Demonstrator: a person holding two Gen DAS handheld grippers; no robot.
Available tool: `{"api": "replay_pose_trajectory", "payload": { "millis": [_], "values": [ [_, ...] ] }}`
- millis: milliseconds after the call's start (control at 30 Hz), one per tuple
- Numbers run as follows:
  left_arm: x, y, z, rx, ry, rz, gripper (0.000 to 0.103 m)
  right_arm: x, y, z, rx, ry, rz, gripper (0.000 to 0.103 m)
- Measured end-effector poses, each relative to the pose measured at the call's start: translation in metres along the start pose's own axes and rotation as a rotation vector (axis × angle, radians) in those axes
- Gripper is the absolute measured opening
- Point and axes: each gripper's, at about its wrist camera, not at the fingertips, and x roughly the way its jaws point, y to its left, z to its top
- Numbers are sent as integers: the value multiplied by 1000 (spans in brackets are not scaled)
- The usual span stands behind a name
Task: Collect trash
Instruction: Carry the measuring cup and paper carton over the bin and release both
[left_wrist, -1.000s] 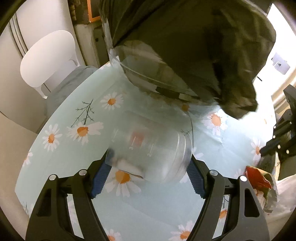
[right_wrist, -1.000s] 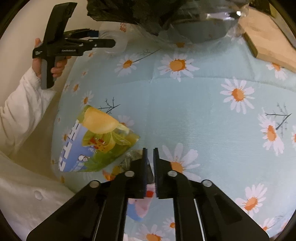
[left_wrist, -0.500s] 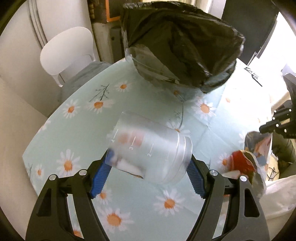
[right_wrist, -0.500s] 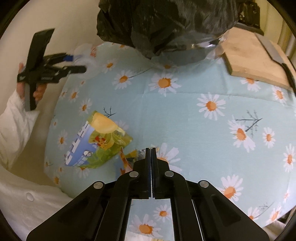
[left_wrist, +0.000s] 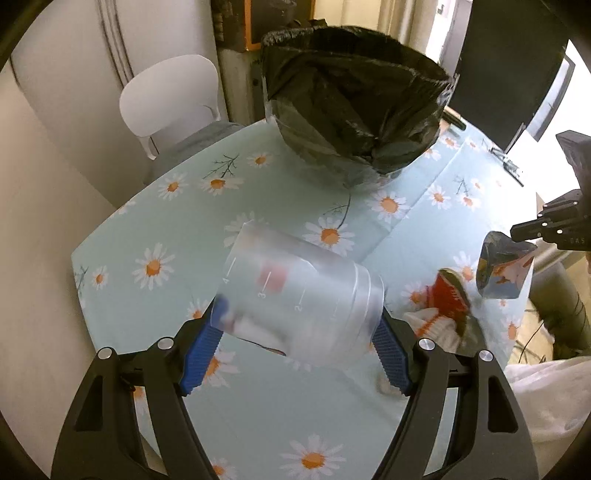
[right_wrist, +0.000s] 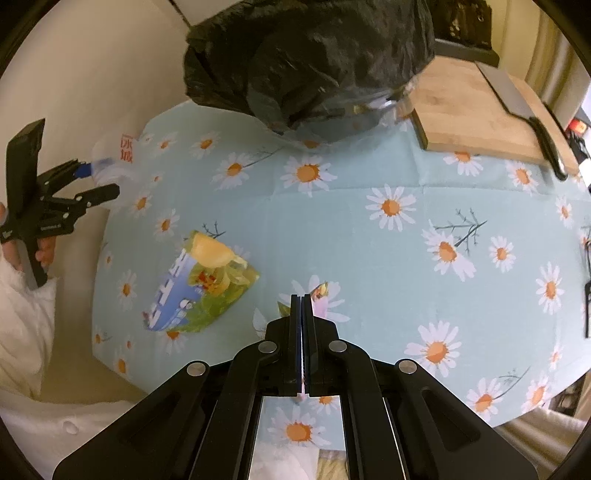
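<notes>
Cup (left_wrist: 295, 299) sits crosswise in my left gripper (left_wrist: 295, 332), jaws spread wide and clamped on its sides, long axis running left to right with the mouth toward the right. It hangs above the worktop (left_wrist: 155, 206); the black-lined bin (left_wrist: 354, 110) lies straight ahead and well apart. My right gripper (right_wrist: 301, 306) is pinched shut on a small wrapper (left_wrist: 502, 269), low over the near edge. The lemon packet (right_wrist: 203, 284) lies flat to its left.
</notes>
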Motion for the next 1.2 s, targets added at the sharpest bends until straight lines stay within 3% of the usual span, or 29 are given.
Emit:
{"api": "replay_pose_trajectory", "payload": {
  "millis": [133, 533, 767, 967, 1200],
  "values": [
    [-9, -8, -9, -29, 5, 20, 75, -16, 4, 4, -29, -27, -16, 1],
    [-29, -43, -19, 19, 33, -47, 75, -77, 8, 22, -65, -135, -55, 1],
    [-33, -51, -1, 33, 61, -45, 75, -108, 15, 43, -108, -204, -50, 1],
    [-39, -54, 20, -7, 35, -42, 75, -126, 13, 65, -159, -245, -26, 1],
    [-44, -62, 49, -56, 26, 13, 75, -143, 5, 101, -247, -256, -52, 1]
  ]
}}
